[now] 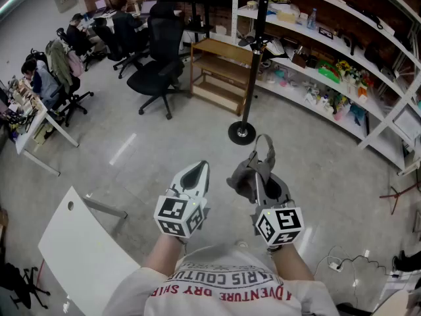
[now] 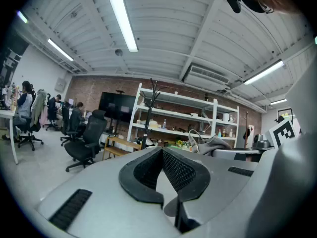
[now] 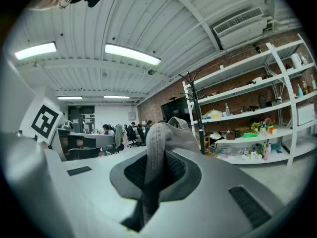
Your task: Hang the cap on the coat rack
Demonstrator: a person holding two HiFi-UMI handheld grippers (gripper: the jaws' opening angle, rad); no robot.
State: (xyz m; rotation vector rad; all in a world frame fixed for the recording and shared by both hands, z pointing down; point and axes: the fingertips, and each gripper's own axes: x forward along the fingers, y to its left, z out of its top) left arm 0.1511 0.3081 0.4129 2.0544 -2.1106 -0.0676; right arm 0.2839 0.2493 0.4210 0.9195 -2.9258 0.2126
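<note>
While right gripper [image 1: 258, 180] pinches cap [image 1: 245, 174], left gripper [image 1: 200, 168] closed empty, coat rack [image 1: 254, 71] ahead across floor [image 1: 197, 130].

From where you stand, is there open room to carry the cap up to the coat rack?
Bare floor runs ahead to the coat rack base, between the black office chair at left and the white shelving at right; the right gripper, shut on the cap, could likely pass there. Crowded: the shelving and the wooden stand by the pole.

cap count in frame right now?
1. The grey cap is pinched in the right claw, out in front of the person, short of the coat rack. The cluttered shelves might hide others.
</note>
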